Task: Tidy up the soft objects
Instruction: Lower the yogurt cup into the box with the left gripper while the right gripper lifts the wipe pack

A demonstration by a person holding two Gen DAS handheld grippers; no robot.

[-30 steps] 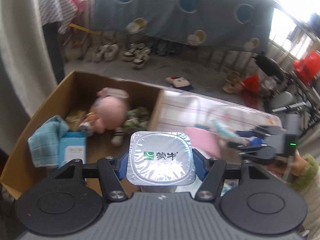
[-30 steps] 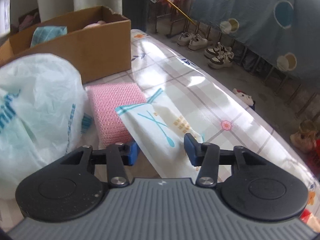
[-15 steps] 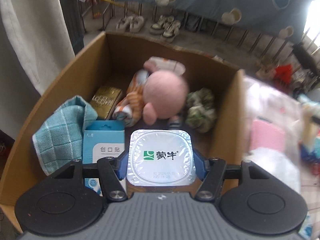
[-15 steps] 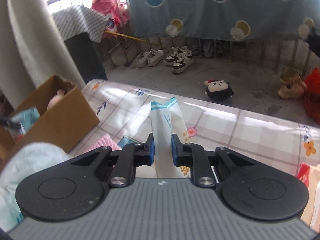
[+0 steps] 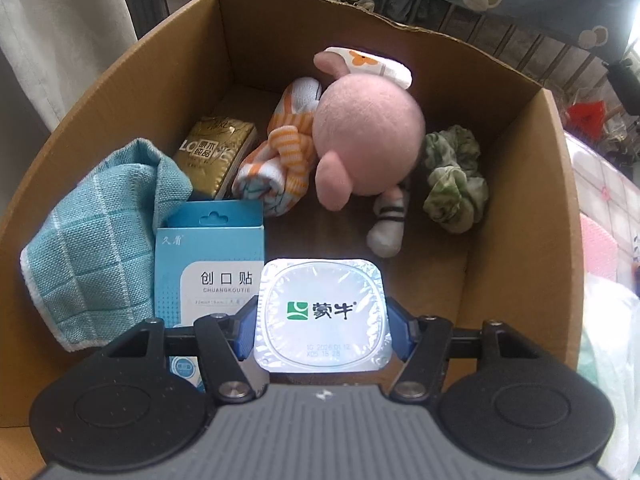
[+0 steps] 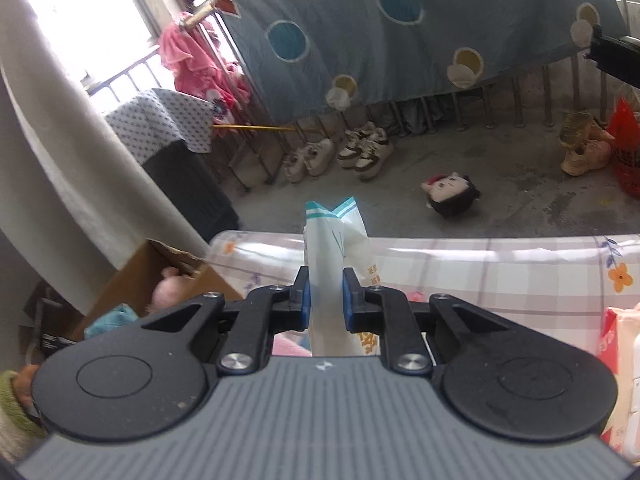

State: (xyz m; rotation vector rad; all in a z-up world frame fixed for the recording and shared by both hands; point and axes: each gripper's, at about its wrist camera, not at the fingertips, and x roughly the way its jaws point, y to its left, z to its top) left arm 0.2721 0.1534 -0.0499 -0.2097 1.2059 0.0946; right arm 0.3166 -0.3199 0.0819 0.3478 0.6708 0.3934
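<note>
My left gripper (image 5: 322, 326) is shut on a foil-lidded yogurt cup (image 5: 322, 316), held low inside the cardboard box (image 5: 256, 40) near its front wall. In the box lie a pink plush doll (image 5: 360, 144), a teal checked cloth (image 5: 100, 248), a blue plaster box (image 5: 208, 264), a gold packet (image 5: 216, 152) and a green scrunchie (image 5: 456, 180). My right gripper (image 6: 326, 300) is shut on a white soft packet with teal print (image 6: 334, 248), lifted above the table. In the right wrist view the cardboard box (image 6: 136, 276) sits low at the left.
A checked tablecloth (image 6: 500, 264) covers the table. A pink sponge (image 5: 598, 248) and a white plastic bag (image 5: 608, 340) lie right of the box. A red-and-white pack (image 6: 616, 344) sits at the right. Shoes (image 6: 340, 154) and a plush head (image 6: 452, 194) lie on the floor.
My left gripper carried the yogurt cup over the box and down into it. My right gripper shut on the white packet, lifted it off the table and rolled upright.
</note>
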